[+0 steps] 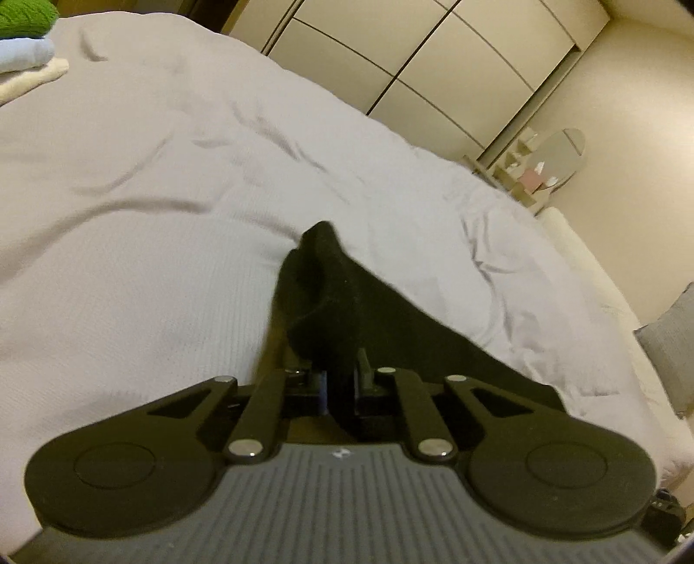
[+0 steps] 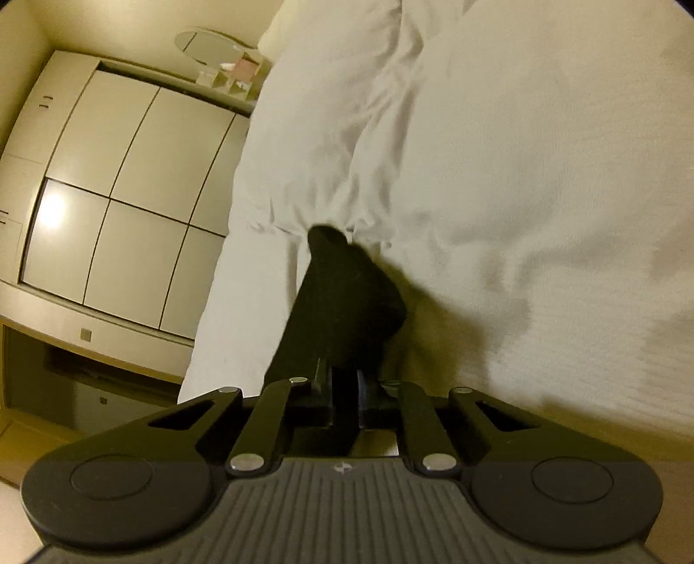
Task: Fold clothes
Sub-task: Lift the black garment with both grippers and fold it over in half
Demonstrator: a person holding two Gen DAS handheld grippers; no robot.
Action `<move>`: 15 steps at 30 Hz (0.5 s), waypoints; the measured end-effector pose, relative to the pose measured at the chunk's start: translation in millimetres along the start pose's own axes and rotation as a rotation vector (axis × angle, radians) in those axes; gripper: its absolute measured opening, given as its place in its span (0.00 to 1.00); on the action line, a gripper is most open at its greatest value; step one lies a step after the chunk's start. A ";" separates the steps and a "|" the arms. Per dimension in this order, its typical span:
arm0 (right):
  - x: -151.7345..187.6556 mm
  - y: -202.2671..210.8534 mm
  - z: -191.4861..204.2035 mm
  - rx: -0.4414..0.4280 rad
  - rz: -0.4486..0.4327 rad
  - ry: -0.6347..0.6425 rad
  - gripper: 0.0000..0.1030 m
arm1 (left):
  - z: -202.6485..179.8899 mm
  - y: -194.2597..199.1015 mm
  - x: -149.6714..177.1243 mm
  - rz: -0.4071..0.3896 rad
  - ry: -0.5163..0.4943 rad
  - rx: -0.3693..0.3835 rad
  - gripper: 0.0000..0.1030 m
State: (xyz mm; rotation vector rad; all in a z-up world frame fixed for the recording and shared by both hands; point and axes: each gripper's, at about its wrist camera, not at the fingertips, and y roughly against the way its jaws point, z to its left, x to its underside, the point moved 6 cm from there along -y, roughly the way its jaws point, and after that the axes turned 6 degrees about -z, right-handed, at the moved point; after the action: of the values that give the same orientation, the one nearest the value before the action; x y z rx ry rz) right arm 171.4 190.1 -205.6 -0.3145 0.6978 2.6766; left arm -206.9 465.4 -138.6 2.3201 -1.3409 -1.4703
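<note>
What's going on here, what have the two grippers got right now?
A person is folding clothes on a bed. The left gripper and the right gripper are each shut on a black garment, which drapes onto the pale bedspread. A folded stack of clothes sits at the far corner in the left wrist view.

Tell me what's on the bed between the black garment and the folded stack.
Nothing: in the left wrist view, only bare sheet separates the black garment from the folded stack.

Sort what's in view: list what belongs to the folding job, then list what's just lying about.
Job: black garment, pinched in the left claw and in the right claw; bed cover under it; folded clothes stack.

Lying about: wardrobe, oval mirror, grey cushion.
</note>
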 end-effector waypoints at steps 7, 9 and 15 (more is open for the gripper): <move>-2.2 62.3 -19.1 -0.005 -0.035 0.028 0.03 | 0.8 50.3 46.8 0.040 -0.056 -0.013 0.09; 2.4 58.1 -32.5 -0.013 0.033 -0.015 0.14 | 12.1 40.6 57.2 0.075 -0.028 -0.043 0.09; 0.9 15.3 -32.6 -0.036 0.075 -0.008 0.50 | 2.6 34.4 50.6 0.054 -0.058 -0.049 0.12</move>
State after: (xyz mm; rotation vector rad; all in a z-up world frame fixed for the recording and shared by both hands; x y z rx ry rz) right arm 168.6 161.4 -227.2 -0.2918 0.6728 2.7622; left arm -222.5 409.5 -158.3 2.2103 -1.3550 -1.5475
